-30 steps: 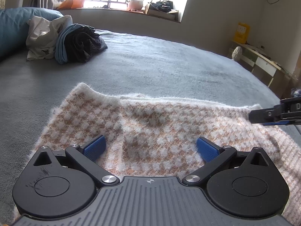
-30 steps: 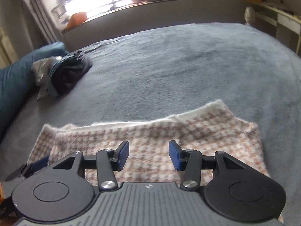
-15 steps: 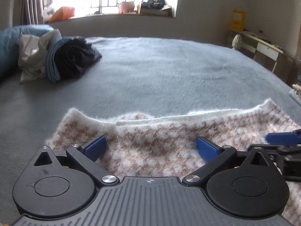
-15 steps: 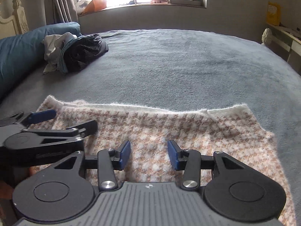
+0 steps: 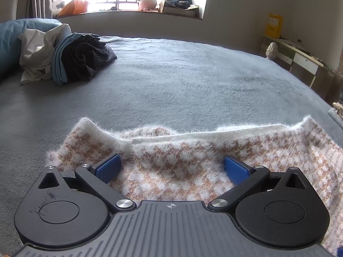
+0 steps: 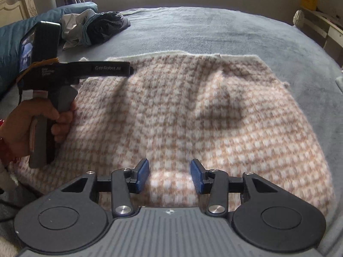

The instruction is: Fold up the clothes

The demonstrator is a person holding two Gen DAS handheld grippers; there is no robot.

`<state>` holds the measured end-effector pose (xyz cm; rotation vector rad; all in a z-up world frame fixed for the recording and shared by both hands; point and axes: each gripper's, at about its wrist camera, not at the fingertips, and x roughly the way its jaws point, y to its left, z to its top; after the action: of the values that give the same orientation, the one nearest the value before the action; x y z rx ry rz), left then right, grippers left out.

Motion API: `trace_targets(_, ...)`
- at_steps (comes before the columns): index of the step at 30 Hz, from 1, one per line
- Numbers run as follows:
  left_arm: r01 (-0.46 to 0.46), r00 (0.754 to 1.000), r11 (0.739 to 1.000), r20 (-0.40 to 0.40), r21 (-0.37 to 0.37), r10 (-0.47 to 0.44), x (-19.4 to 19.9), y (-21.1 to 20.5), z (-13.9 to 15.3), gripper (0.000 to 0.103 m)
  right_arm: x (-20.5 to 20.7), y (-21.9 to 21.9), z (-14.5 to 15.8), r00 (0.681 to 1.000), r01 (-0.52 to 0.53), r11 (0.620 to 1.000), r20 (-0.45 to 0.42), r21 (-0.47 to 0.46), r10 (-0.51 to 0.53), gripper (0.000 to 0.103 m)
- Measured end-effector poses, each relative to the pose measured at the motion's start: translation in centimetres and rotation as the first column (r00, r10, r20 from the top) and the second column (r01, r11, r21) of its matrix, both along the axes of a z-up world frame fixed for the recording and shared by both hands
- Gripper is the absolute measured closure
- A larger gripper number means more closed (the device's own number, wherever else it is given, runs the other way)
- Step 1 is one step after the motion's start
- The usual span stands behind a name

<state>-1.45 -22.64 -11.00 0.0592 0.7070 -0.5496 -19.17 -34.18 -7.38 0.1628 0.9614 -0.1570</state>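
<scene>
A fuzzy orange-and-white checked sweater (image 6: 193, 111) lies spread flat on the grey-blue bed (image 5: 193, 81). Its white ribbed edge (image 5: 214, 136) runs along the far side. My left gripper (image 5: 171, 160) is open wide, low over the sweater's far left part, with nothing between the pads. From the right wrist view the left gripper (image 6: 127, 70) shows side-on at the sweater's left edge, held by a person's hand (image 6: 32, 120). My right gripper (image 6: 169, 165) hovers over the sweater's near part, open, pads apart and gripping nothing.
A heap of white, blue and dark clothes (image 5: 64, 62) sits at the far left of the bed beside a blue pillow (image 5: 8, 38). A desk (image 5: 300, 55) stands along the right wall. A cluttered windowsill (image 5: 171, 6) runs behind the bed.
My right gripper has pulled back toward the sweater's near edge and tilted down, so more of the sweater shows. It has left the left wrist view. The left gripper has barely moved.
</scene>
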Motion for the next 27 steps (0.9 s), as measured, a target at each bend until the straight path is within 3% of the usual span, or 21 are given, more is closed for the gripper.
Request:
trace_targets(6,0.008,1.000,1.000,0.005,0.008,-0.008,-0.2,0.0,0.3,0.000,-1.8,-0.2,-1.6,0.999,0.030,0.999,-0.015,0.034,-0.029,0.057)
trace_targets(9,0.017,1.000,1.000,0.000,-0.012,-0.017,-0.4,1.0,1.3,0.000,-1.5,-0.2,-0.6,1.000,0.014,0.999,-0.013,0.029,-0.014,0.058)
trace_targets(15,0.070,0.997,0.991,-0.010,-0.110,-0.071,-2.9,6.9,5.1,0.000,-0.4,-0.2,3.1,0.983,-0.088,0.991,0.153,-0.096,0.102,0.066)
trace_targets(19,0.041,0.998,0.988,-0.036,-0.151,-0.047,-4.3,11.9,6.2,0.000,2.9,-0.5,1.9,0.974,-0.148,0.981,0.152,-0.125,0.166,0.072)
trace_targets(22,0.001,0.997,0.982,-0.073,-0.188,-0.015,-4.6,15.7,6.2,0.000,5.0,-0.4,-1.2,0.977,-0.187,0.973,0.077,-0.137,0.199,0.071)
trace_targets(27,0.007,0.982,0.977,-0.184,-0.214,-0.047,-4.0,18.8,4.7,0.000,5.3,-1.2,-1.7,0.983,-0.152,0.984,0.094,-0.088,0.160,0.070)
